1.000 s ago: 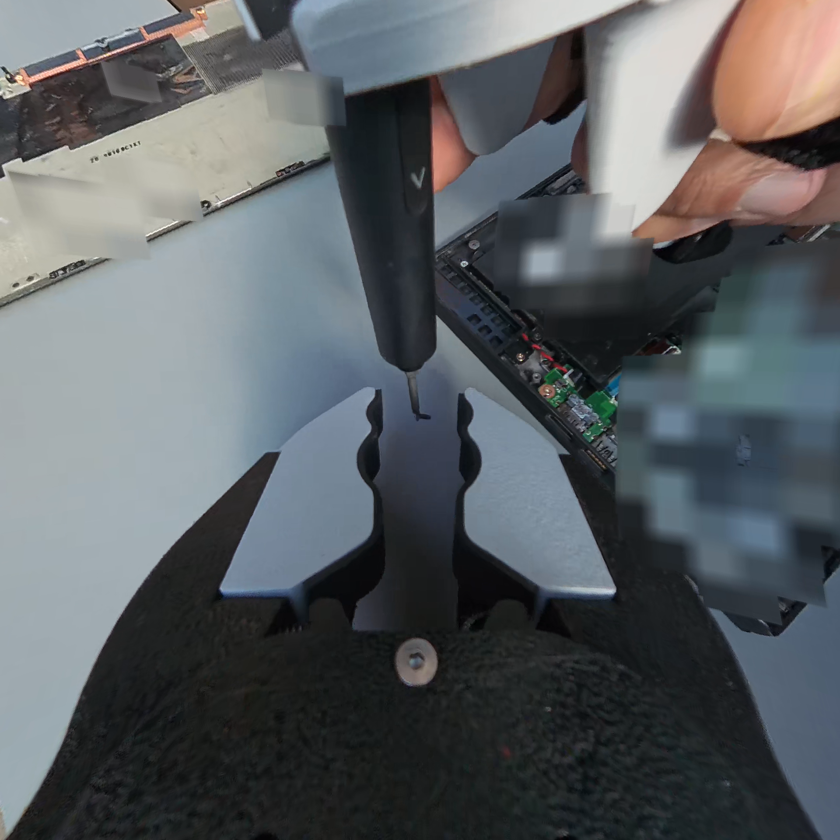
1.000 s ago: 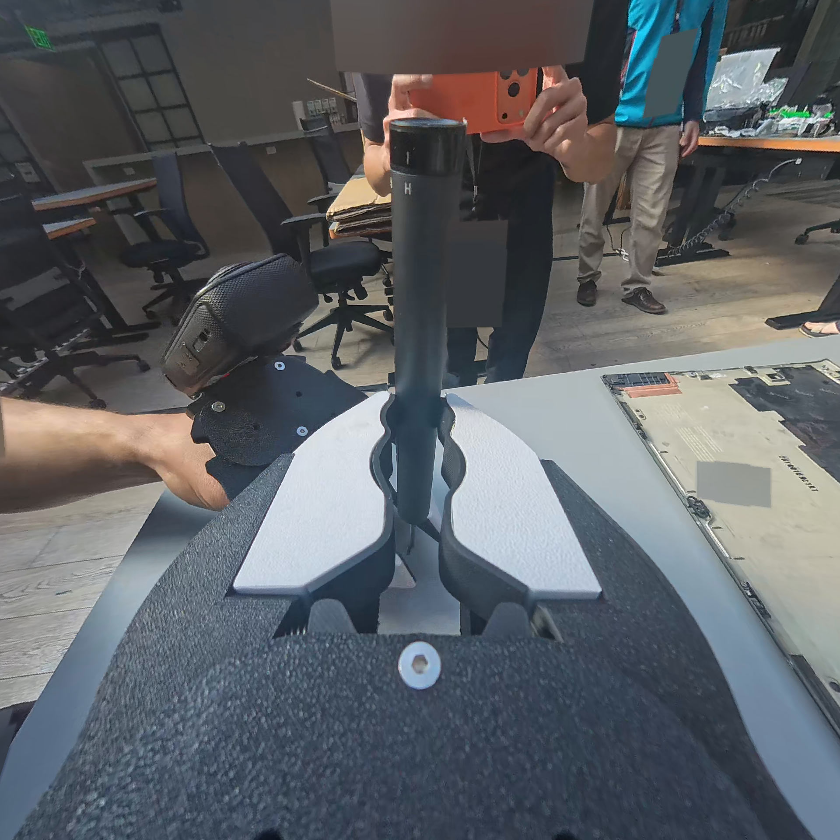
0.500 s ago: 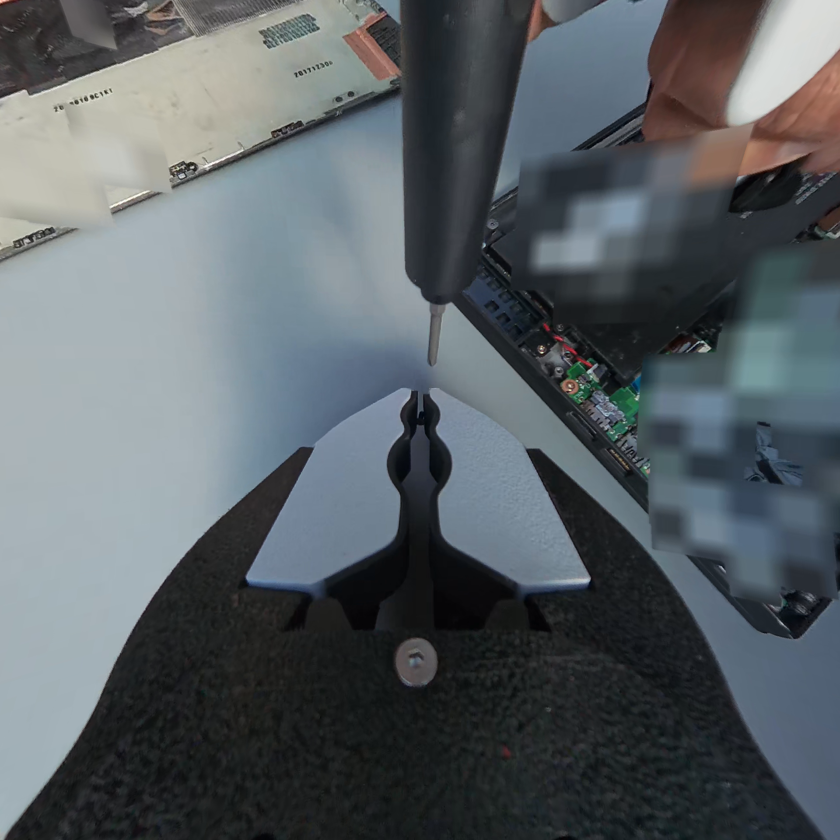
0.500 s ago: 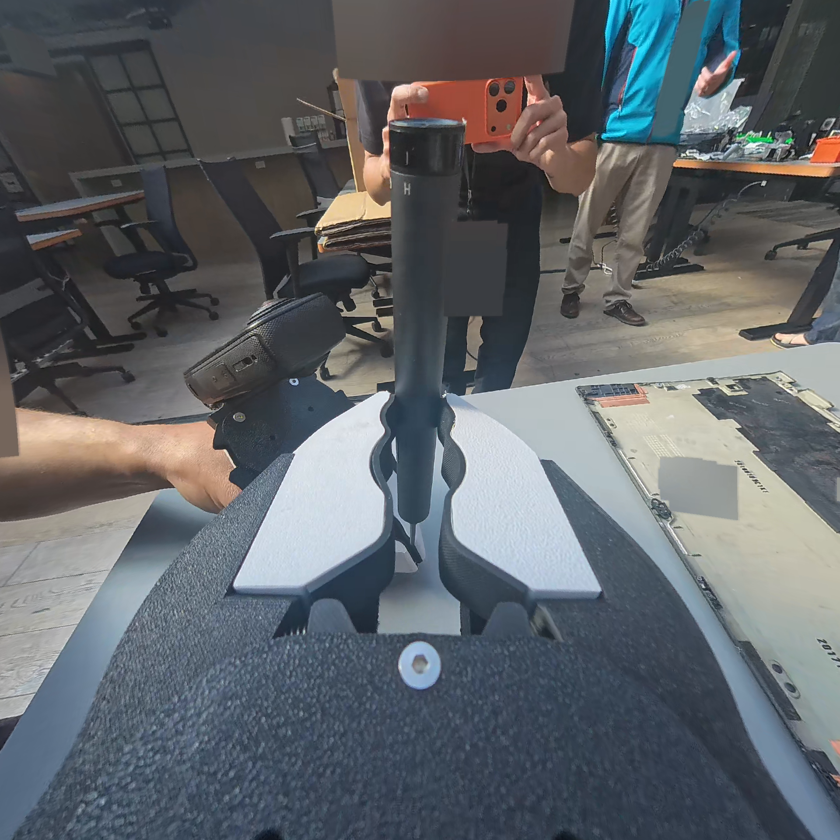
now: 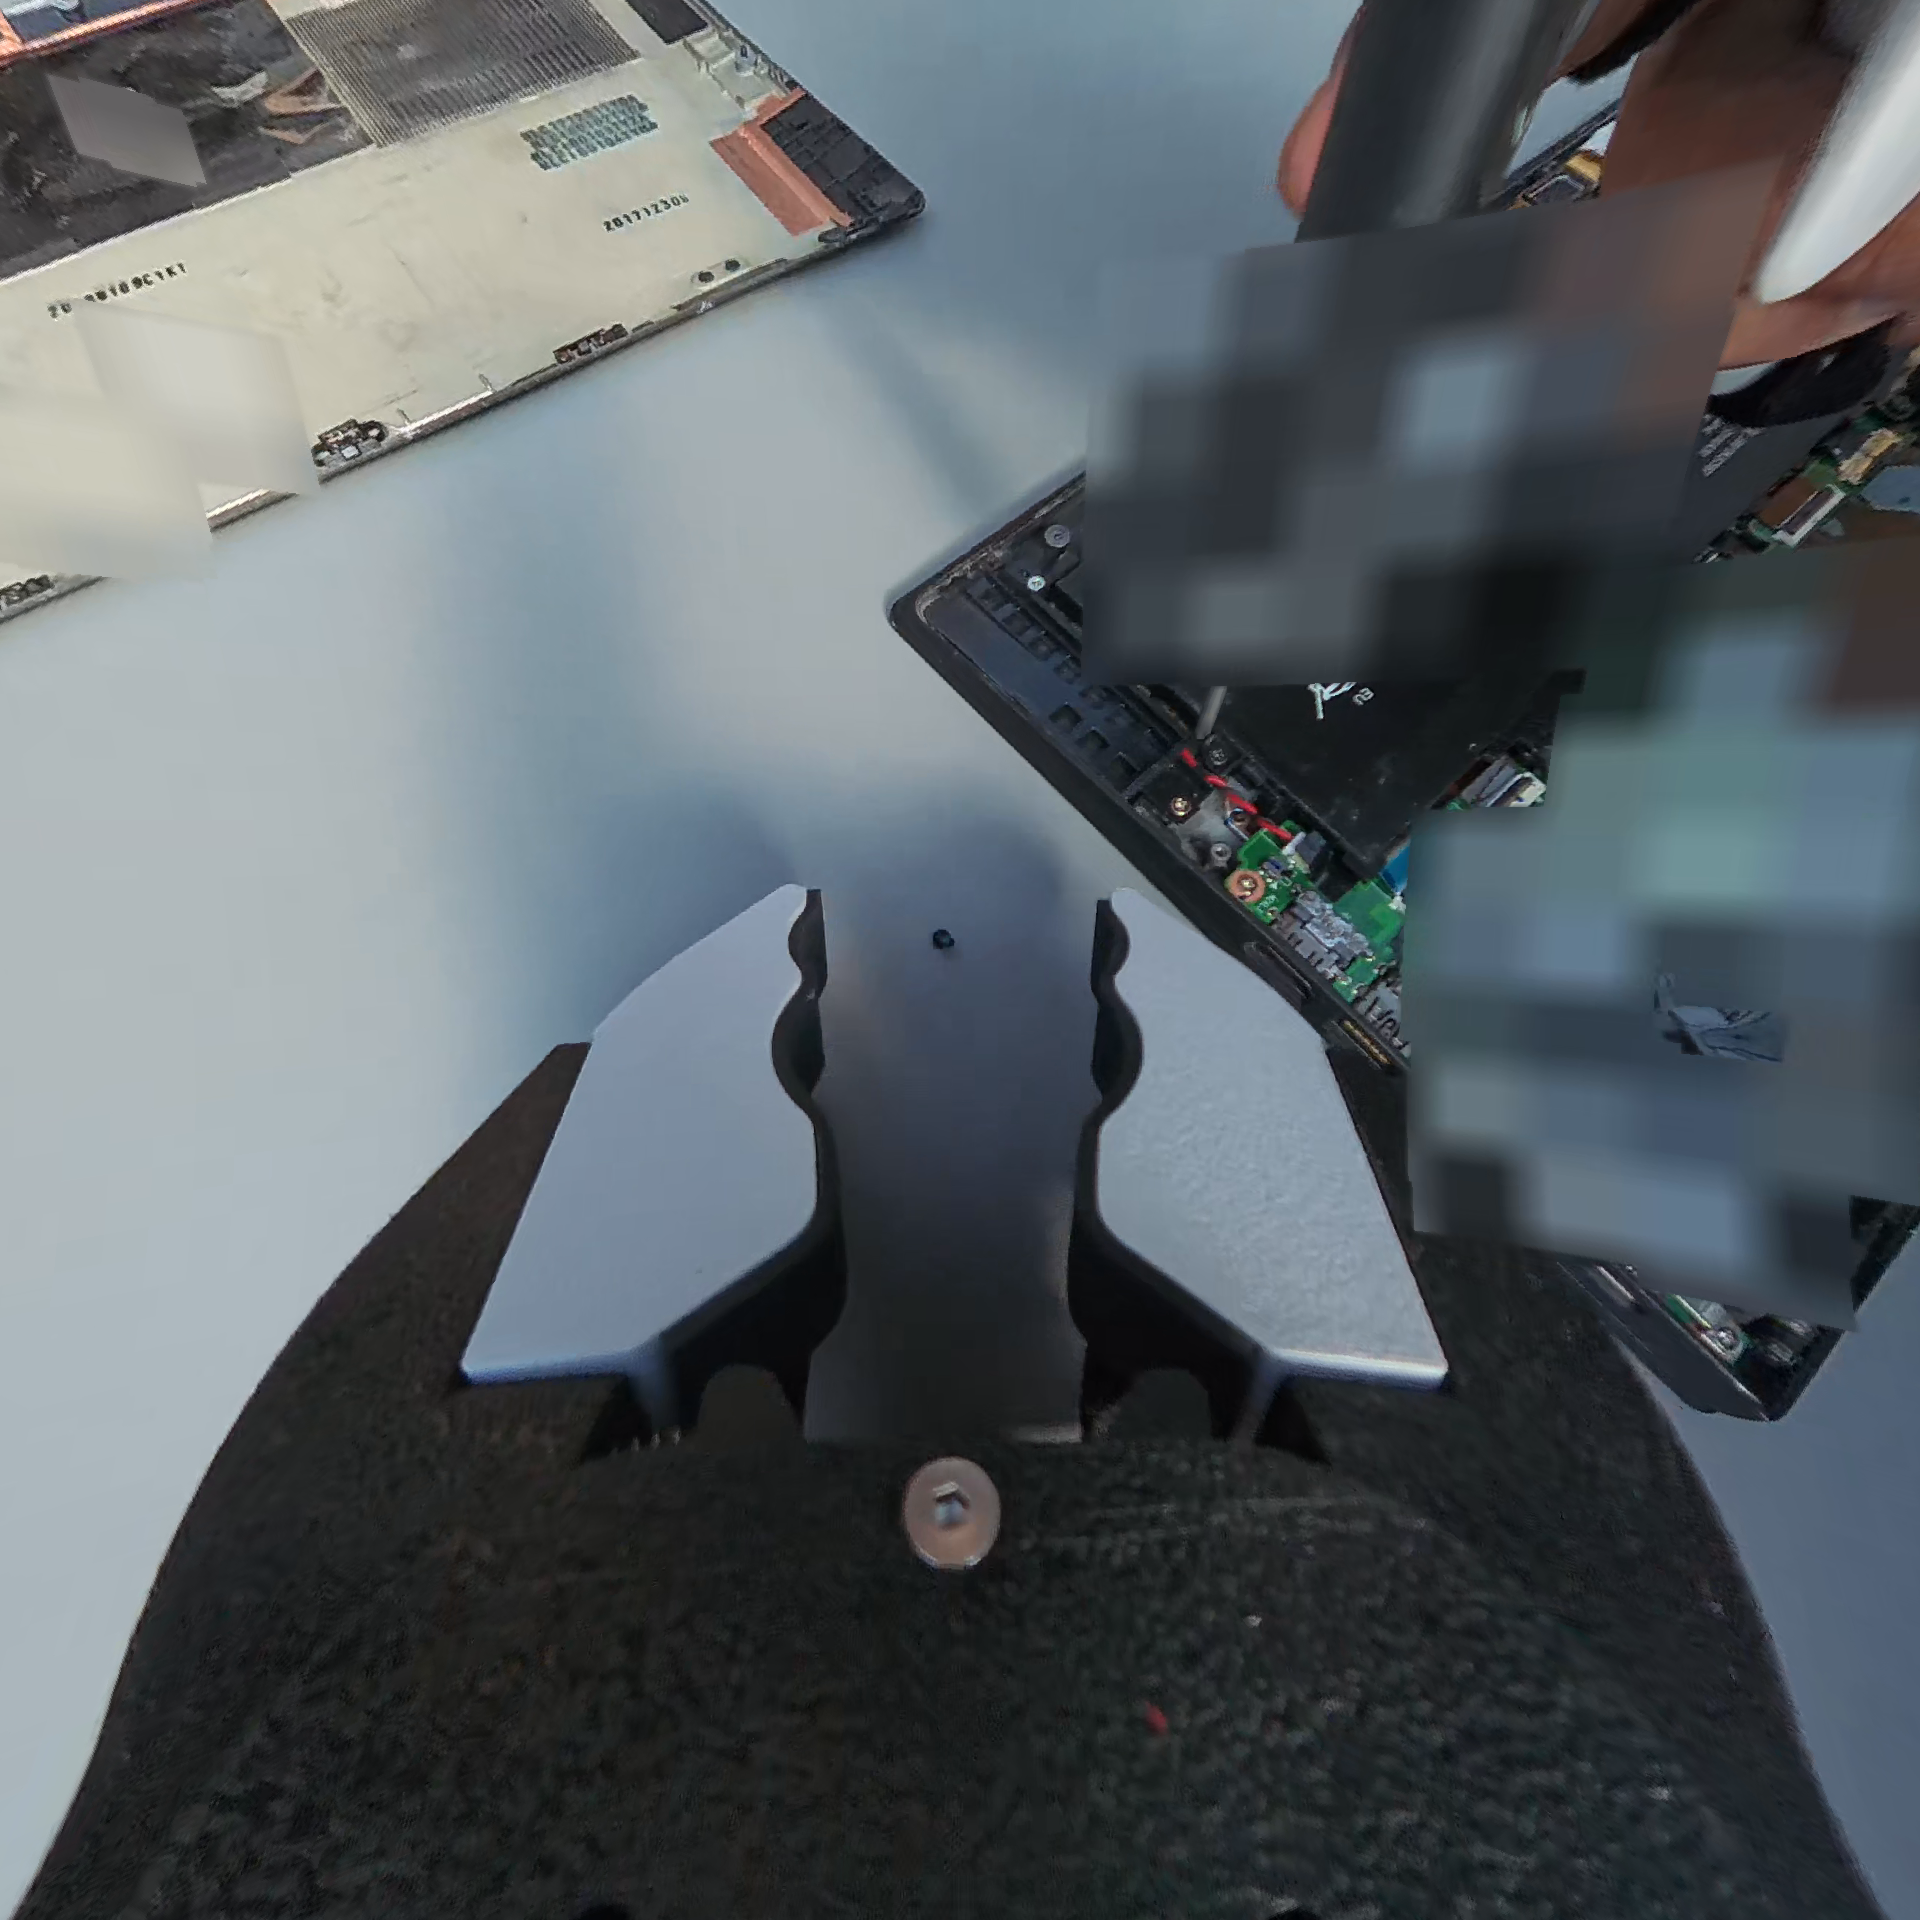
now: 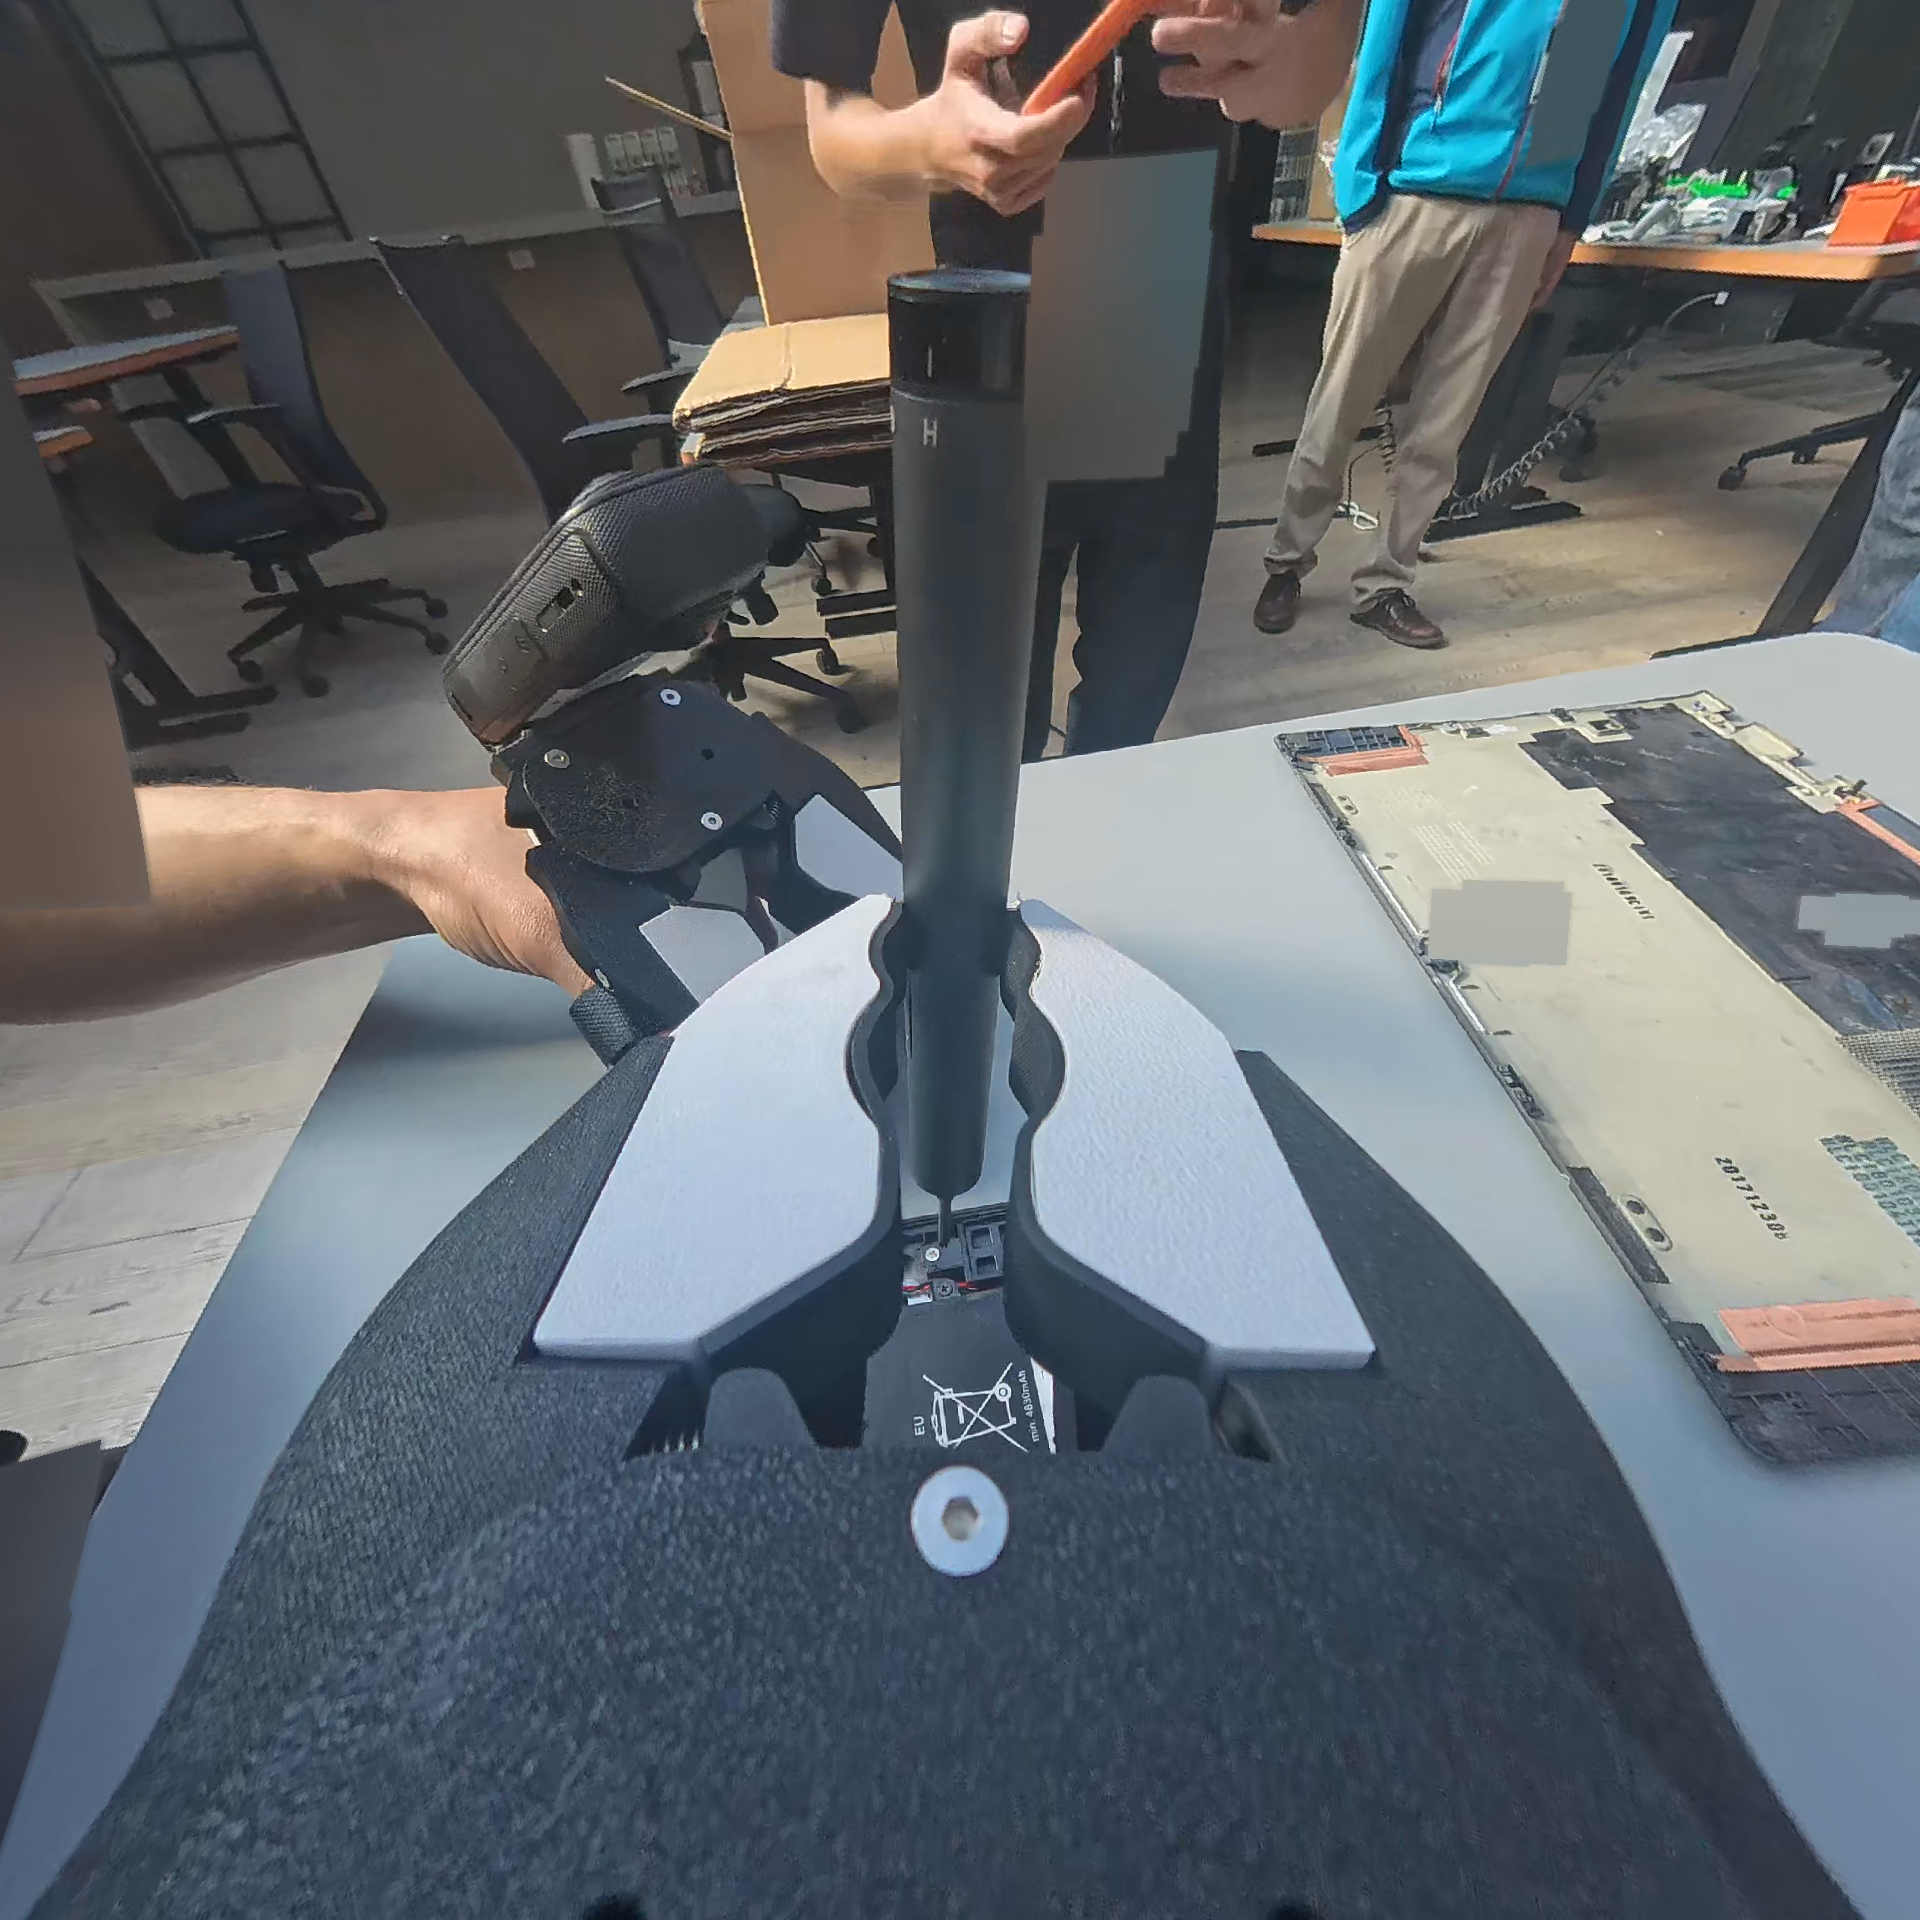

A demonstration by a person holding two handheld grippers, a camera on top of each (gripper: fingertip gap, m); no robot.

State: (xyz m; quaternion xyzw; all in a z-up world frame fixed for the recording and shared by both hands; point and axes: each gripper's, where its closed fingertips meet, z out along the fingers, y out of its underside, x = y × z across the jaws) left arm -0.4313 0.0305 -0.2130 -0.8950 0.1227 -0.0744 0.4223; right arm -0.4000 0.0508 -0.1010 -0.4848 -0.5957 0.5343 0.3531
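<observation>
Our left gripper [image 5: 954,935] now has its jaws spread wide apart and empty, where half a second ago they were nearly pinched together. Between its fingertips a tiny black screw [image 5: 942,939] lies loose on the grey table [image 5: 436,790]. Our right gripper [image 6: 951,935] stays clamped on the black electric screwdriver [image 6: 954,665], held upright. Its bit [image 6: 940,1226] has moved from above the bare table, just ahead of the left gripper, to inside the opened laptop [image 5: 1049,665], right of the left gripper; there it points down at a screw beside the black battery [image 6: 961,1392]. Farther off, ahead and left of the left gripper, the removed bottom cover [image 5: 436,229] lies inside-up on the table. Beyond the table stand two people, one holding an orange phone [image 6: 1070,62].
</observation>
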